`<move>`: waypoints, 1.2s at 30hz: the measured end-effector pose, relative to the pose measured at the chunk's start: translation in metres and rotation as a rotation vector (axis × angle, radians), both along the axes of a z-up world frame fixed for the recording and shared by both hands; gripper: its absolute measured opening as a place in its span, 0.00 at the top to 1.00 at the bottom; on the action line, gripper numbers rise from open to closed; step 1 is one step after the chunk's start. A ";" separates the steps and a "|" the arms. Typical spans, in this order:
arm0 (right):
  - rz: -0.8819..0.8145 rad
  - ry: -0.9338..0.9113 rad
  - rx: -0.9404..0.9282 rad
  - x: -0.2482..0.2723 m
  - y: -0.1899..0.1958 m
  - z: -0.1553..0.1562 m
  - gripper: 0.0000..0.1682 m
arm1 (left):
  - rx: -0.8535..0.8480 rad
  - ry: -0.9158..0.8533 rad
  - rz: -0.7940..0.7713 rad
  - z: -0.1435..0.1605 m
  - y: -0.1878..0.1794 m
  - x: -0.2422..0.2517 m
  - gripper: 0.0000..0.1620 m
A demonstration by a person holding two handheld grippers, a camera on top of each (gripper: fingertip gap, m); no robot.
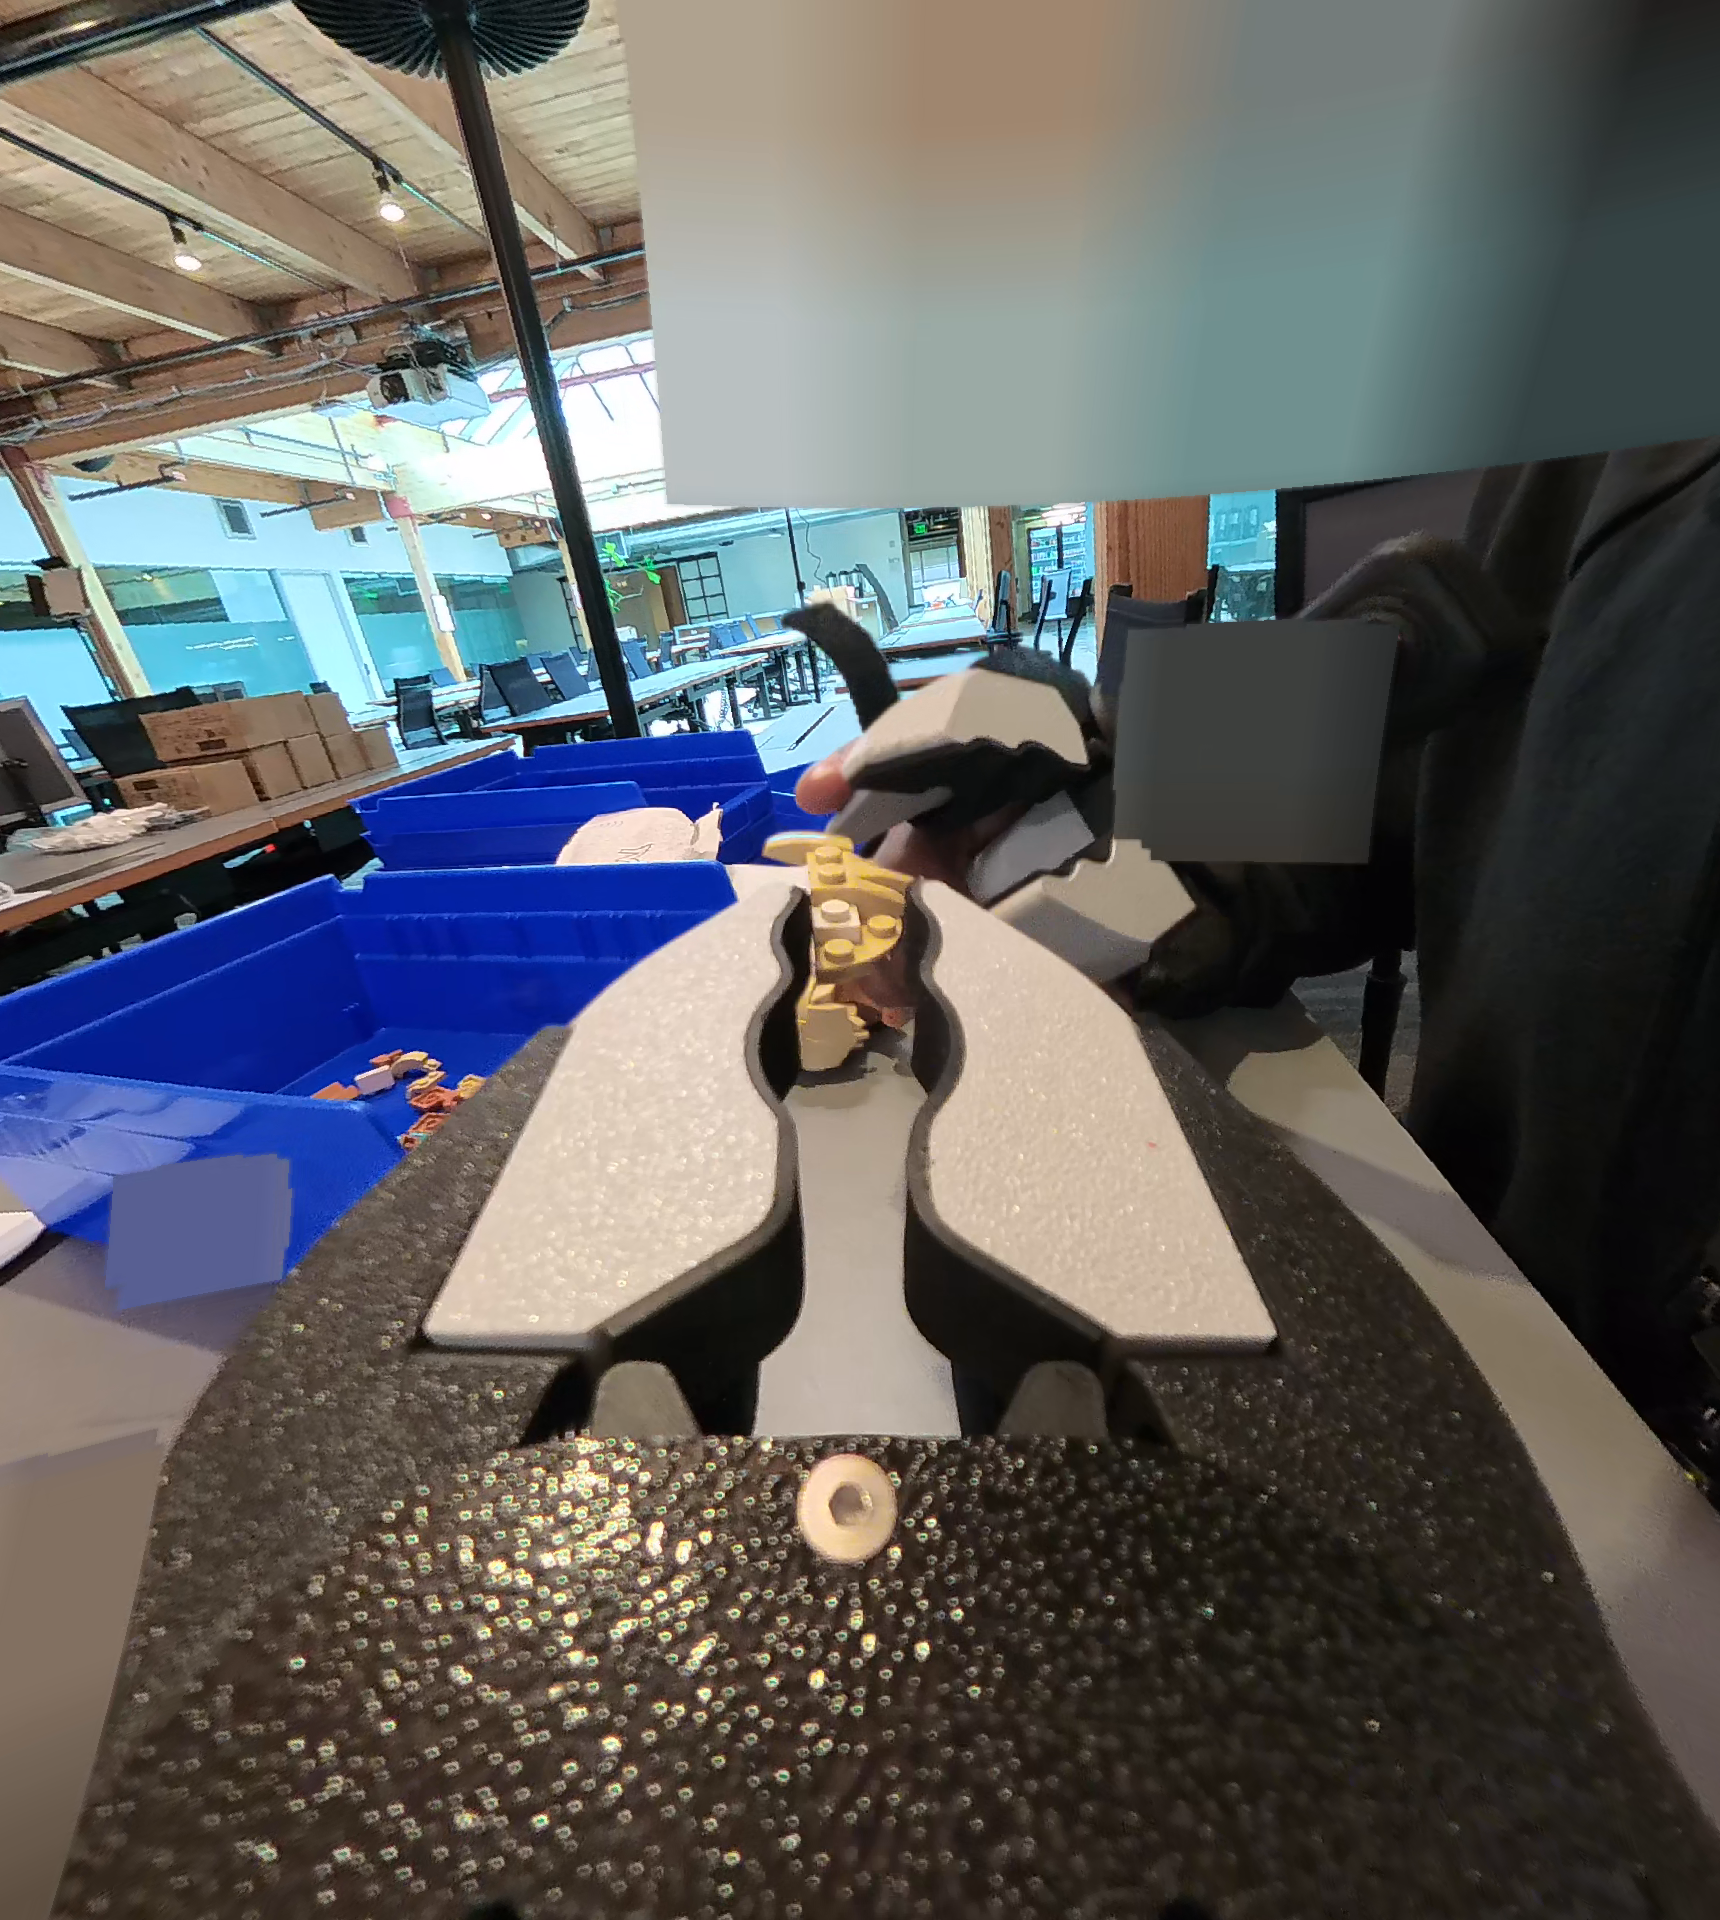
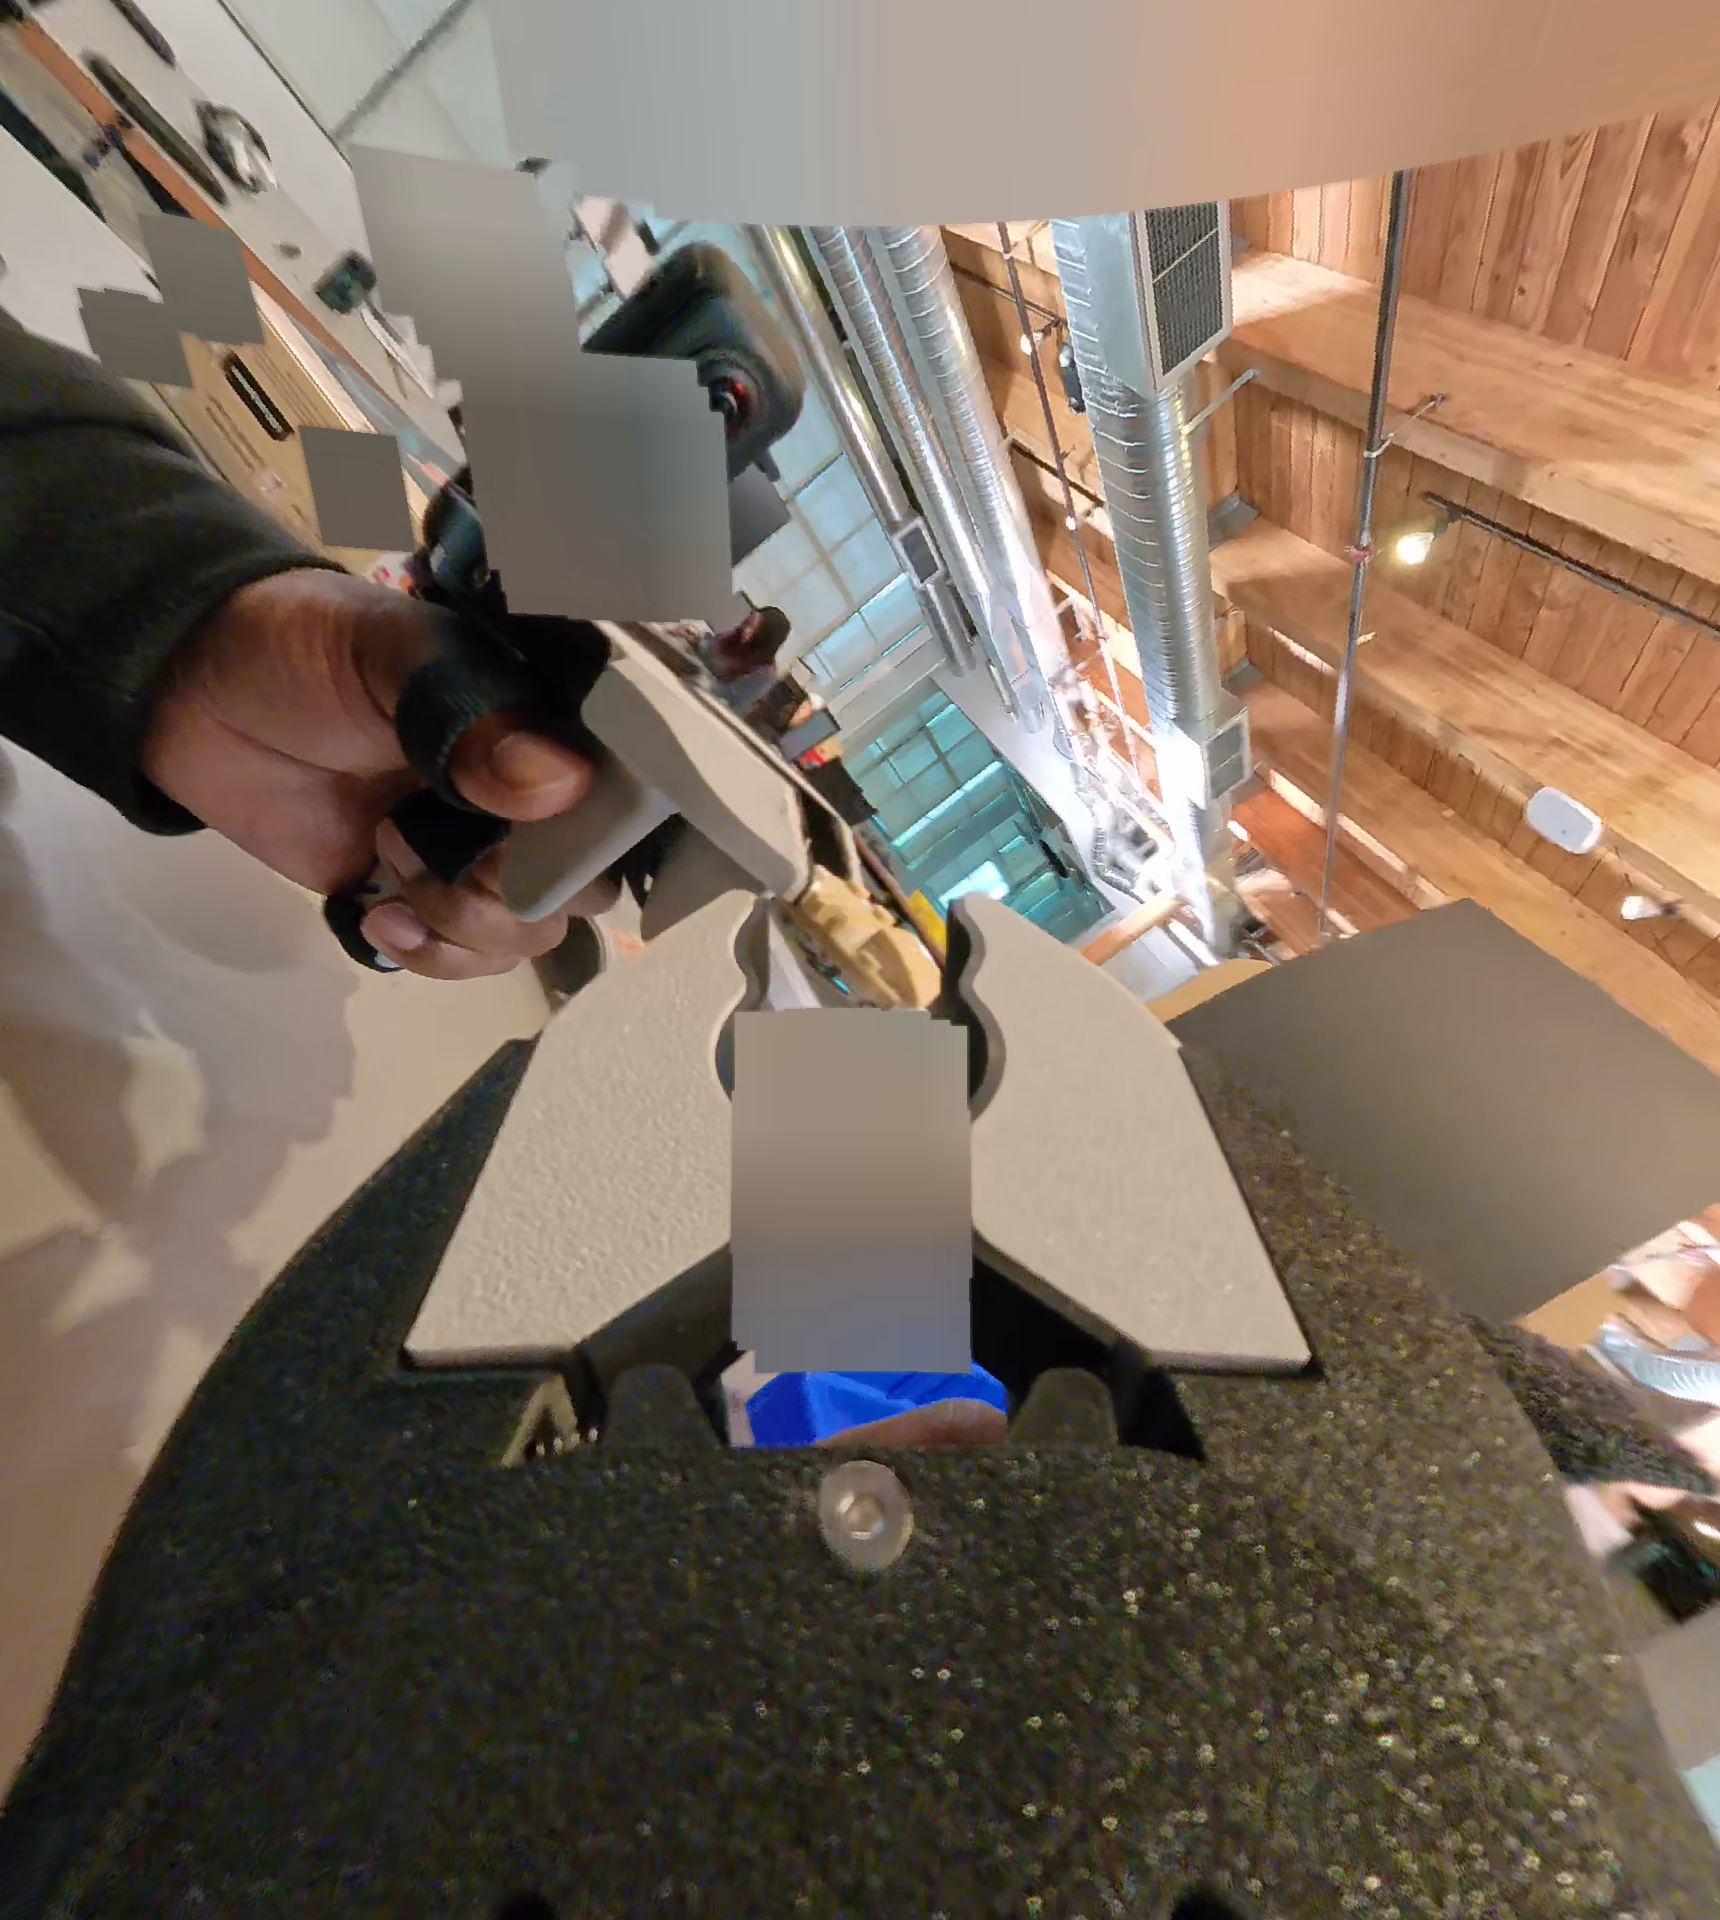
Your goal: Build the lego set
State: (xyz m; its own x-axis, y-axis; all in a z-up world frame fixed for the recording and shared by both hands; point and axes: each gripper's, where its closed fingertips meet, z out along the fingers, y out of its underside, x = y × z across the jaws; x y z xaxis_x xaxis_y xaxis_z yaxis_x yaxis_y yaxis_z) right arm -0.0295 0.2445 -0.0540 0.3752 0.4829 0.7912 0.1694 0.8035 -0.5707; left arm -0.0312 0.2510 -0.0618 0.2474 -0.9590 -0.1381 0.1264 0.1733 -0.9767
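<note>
The left tongs (image 1: 854, 935) are narrowed around a tan lego model (image 1: 840, 961), a stack of small studded plates held upright between the grey fingers (image 1: 674, 1122), raised above the pale grey bench (image 1: 1282, 1081). The model's upper plates stick out past the fingertips, and its lower part sits in the scalloped gap between them.

Just beyond the model, the right tongs (image 1: 923, 831) come in from the far right, gripped by a person's hand (image 1: 949, 847) in a dark sleeve (image 1: 1604, 831). In the left wrist view their tips are just beside the top of the model, close to a flat tan piece (image 1: 791, 849) at its far-left edge; whether they touch it cannot be told.

In the right wrist view the right tongs (image 2: 854, 935) stand parted, with nothing plainly caught between them; part of the gap is covered by a blur, so this is not certain. The tan model (image 2: 851, 940) shows at the far end of that gap, and the left tongs (image 2: 768, 894) reach it from the left, held by the other hand (image 2: 357, 758).

On the left of the bench a blue bin (image 1: 170, 1049) holds a few loose tan and brown bricks (image 1: 409, 1086). More blue bins (image 1: 565, 805) stand farther back.
</note>
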 end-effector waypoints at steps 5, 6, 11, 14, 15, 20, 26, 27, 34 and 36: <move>0.225 -0.019 -0.244 0.012 0.000 0.003 0.81 | -0.037 -0.005 -0.057 -0.004 -0.002 -0.004 0.90; 0.282 -0.034 -0.317 0.015 0.001 0.003 0.81 | -0.046 -0.007 -0.076 -0.005 -0.002 -0.005 0.90; 0.582 -0.202 -0.635 0.024 -0.005 -0.015 0.78 | -0.114 -0.033 -0.210 -0.008 -0.010 -0.006 0.90; 0.719 -0.254 -0.768 0.025 -0.012 -0.023 0.75 | -0.158 -0.052 -0.321 -0.010 -0.020 -0.006 0.90; 0.750 -0.258 -0.791 0.025 -0.014 -0.023 0.74 | -0.169 -0.055 -0.357 -0.010 -0.023 -0.006 0.90; 0.837 -0.297 -0.820 0.020 -0.025 -0.025 0.73 | -0.183 -0.031 -0.478 -0.017 -0.039 0.000 0.90; 0.907 -0.335 -0.841 0.019 -0.040 -0.027 0.73 | -0.193 0.006 -0.549 -0.025 -0.051 0.005 0.90; 0.913 -0.339 -0.843 0.018 -0.041 -0.028 0.73 | -0.194 0.008 -0.556 -0.025 -0.051 0.006 0.90; 0.924 -0.340 -0.845 0.017 -0.045 -0.030 0.77 | -0.189 0.024 -0.563 -0.026 -0.054 0.007 0.90; 0.923 -0.337 -0.845 0.016 -0.044 -0.030 0.78 | -0.189 0.021 -0.558 -0.026 -0.053 0.007 0.90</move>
